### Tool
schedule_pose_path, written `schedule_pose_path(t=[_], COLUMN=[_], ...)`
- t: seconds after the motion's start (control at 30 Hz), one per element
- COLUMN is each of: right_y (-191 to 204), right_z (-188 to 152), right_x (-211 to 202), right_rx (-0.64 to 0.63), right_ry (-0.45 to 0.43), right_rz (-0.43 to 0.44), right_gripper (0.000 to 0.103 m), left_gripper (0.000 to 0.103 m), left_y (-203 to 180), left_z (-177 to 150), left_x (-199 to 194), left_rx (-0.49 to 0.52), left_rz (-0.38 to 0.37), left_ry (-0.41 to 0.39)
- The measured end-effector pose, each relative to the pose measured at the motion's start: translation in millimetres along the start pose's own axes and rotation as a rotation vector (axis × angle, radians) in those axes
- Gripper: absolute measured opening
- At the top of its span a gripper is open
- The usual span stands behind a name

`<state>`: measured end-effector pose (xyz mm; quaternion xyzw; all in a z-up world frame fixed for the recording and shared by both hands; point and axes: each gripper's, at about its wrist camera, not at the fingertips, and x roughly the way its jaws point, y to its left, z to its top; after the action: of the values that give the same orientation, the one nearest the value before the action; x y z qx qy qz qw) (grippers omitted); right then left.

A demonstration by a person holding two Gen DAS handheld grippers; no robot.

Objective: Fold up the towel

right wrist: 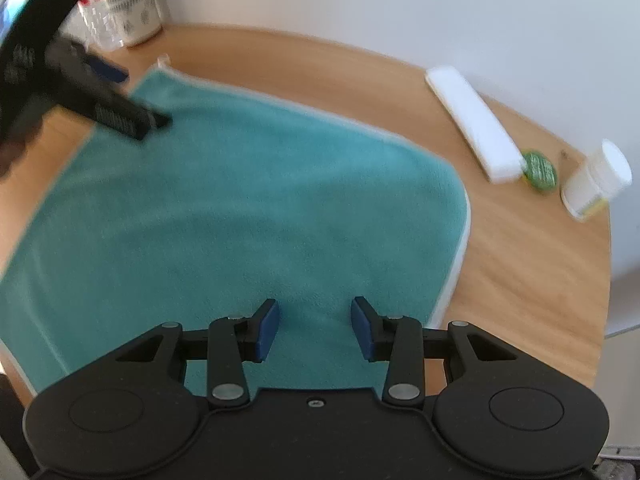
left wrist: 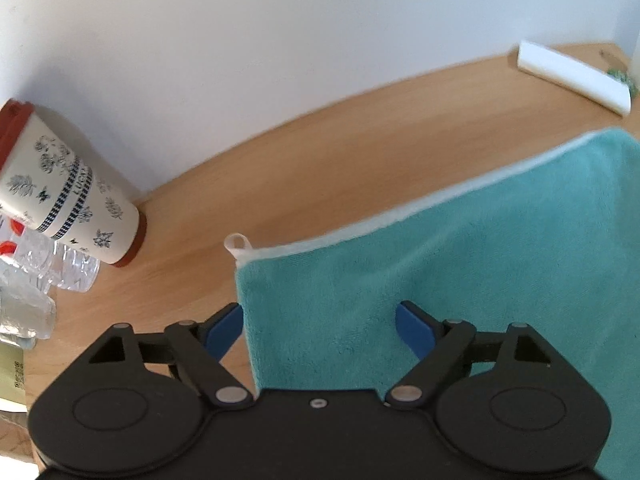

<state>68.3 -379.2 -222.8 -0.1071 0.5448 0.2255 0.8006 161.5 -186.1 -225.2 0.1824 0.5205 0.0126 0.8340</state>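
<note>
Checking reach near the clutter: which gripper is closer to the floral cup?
Left. The left gripper hovers open over the towel's loop corner, beside the floral cup. The right gripper, also open, is over the towel's opposite side, across the cloth from the cup.

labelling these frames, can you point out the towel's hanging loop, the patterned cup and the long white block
hanging loop (left wrist: 235, 241), left wrist view, on the white tab at the towel's corner
patterned cup (left wrist: 66, 188), left wrist view, on its printed side wall
long white block (right wrist: 472, 120), right wrist view, on its top face
</note>
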Motion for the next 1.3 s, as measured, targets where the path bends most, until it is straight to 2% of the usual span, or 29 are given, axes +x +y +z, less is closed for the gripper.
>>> schedule_pose_path(t=[0.07, 0.13, 0.2, 0.23, 0.3, 0.37, 0.47, 0.6, 0.67, 0.77, 0.9, 1.03, 1.1, 1.2, 1.3], right_y=[-3, -3, -2, -2, -1, 1, 1, 16, 25, 36, 46, 46, 42, 37, 40], right_z=[-2, -1, -3, -6, -13, -19, -33, -60, -69, -72, -78, -86, -91, -87, -78], right_x=[-2, -1, -5, -10, -20, -30, -46, -50, -45, -34, -30, -36, -39, -47, -55], right_rx=[0.024, 0.03, 0.03, 0.024, 0.017, 0.063, 0.154, 0.241, 0.236, 0.194, 0.116, 0.04, 0.018, 0.069, 0.106], right_ry=[0.014, 0.024, 0.029, 0.025, 0.014, -0.014, -0.047, -0.071, -0.066, -0.029, -0.039, -0.011, 0.009, 0.04, 0.01], right_rz=[-0.01, -0.023, -0.041, -0.047, -0.067, -0.087, -0.065, -0.034, -0.026, -0.027, -0.051, -0.053, -0.053, -0.033, 0.029], right_gripper=[0.045, 0.045, 0.041, 0.04, 0.041, 0.042, 0.048, 0.048, 0.048, 0.048, 0.048, 0.049, 0.052, 0.052, 0.052], left_gripper=[0.102, 0.101, 0.084, 0.083, 0.083, 0.084, 0.088, 0.091, 0.091, 0.091, 0.091, 0.094, 0.097, 0.091, 0.091], left_y=[1, 5, 11, 17, 24, 30, 41, 54, 49, 36, 19, 4, 6, 7, 1], left_z=[0, 2, 5, 5, 2, -4, -27, -66, -84, -100, -116, -132, -135, -132, -126], left_x=[3, 4, 2, -2, -15, -32, -51, -65, -65, -61, -58, -64, -64, -68, -84], left_rx=[-0.001, -0.018, -0.064, -0.1, -0.121, -0.12, -0.14, -0.227, -0.216, -0.176, -0.167, -0.094, -0.124, -0.119, -0.118], left_rz=[0.014, 0.002, -0.03, -0.057, -0.056, -0.035, -0.049, -0.078, -0.079, -0.039, -0.049, 0.009, 0.036, 0.039, -0.023], left_ry=[-0.003, 0.014, 0.056, 0.085, 0.092, 0.081, 0.092, 0.147, 0.155, 0.19, 0.232, 0.221, 0.249, 0.299, 0.253])
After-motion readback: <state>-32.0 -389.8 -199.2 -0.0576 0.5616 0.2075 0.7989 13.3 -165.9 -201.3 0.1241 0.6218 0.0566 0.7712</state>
